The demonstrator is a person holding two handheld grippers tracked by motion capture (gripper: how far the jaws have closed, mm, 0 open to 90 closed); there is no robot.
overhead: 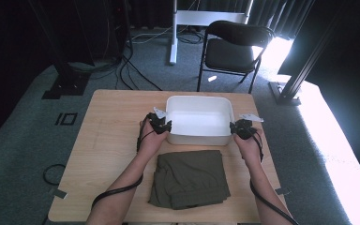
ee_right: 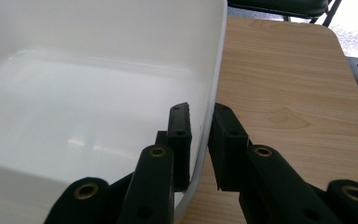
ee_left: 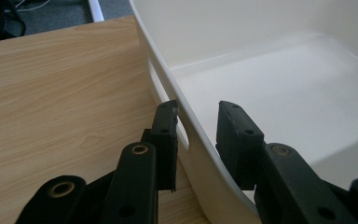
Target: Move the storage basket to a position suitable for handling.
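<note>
Folded olive garment [overhead: 190, 178] at near edge of surface [overhead: 108, 140]; beyond it, white tub [overhead: 199, 133]. Left hand-held gripper [overhead: 165, 126] and right hand-held gripper [overhead: 236, 128] each clamped on an end wall of the tub.

Folded garment's [overhead: 190, 179] near edge perhaps cropped

place: lab/studio | signs: black curtains [overhead: 9, 33], floor cables [overhead: 136, 70], metal stand [overhead: 173, 33], folding chair [overhead: 232, 49]

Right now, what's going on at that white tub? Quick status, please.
Left tool shut on tub left wall, right tool on its right wall. Tub empty, on table. Folded green cloth lies in front, apart from it.
</note>
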